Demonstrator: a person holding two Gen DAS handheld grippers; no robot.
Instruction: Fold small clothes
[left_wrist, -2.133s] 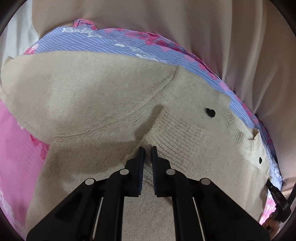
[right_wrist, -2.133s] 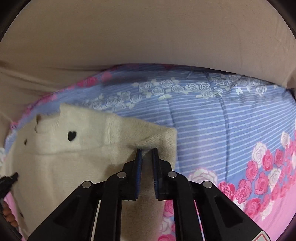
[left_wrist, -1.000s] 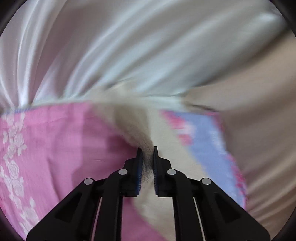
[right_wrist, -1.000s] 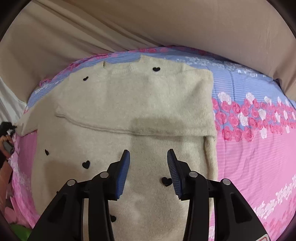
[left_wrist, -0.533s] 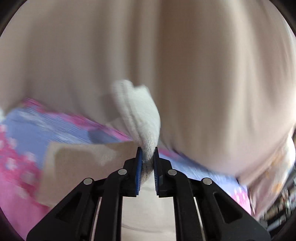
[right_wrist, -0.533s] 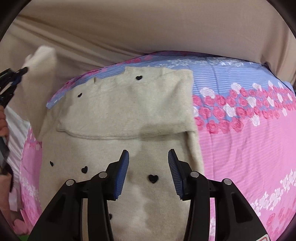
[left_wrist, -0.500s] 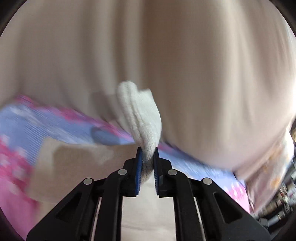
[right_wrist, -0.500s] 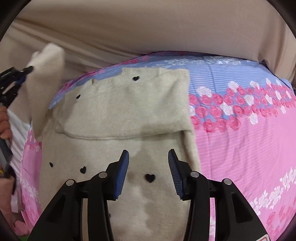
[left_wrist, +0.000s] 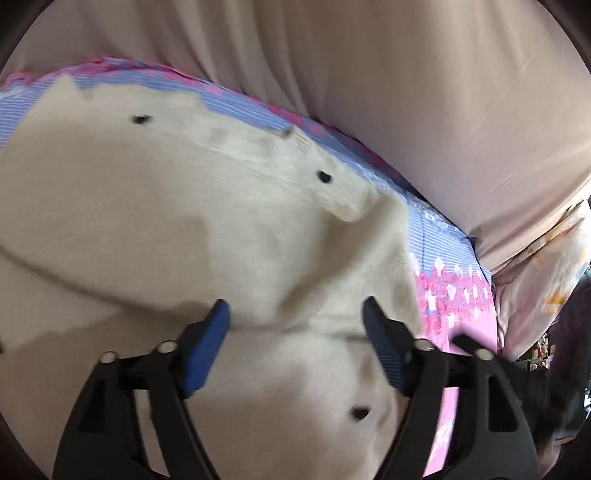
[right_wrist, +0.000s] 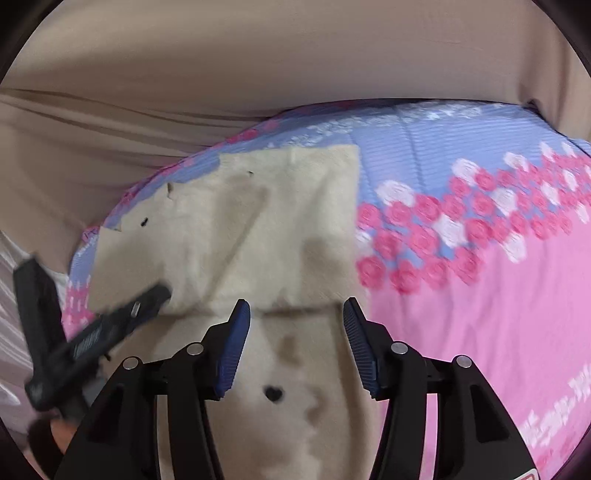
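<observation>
Cream heart-print sweater (right_wrist: 280, 229), sleeves folded in, flat

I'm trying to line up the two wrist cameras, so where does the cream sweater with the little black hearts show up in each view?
Left wrist: cream sweater fills the left and centre, under the opening left gripper.
Right wrist: it runs from centre to bottom, below the right gripper.
Shared landmark: the blue striped band of the floral bedspread beyond the sweater.

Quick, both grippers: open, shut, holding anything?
Left gripper: jaws opening, empty, over the sweater.
Right gripper: jaws opening, empty, over the sweater.
</observation>
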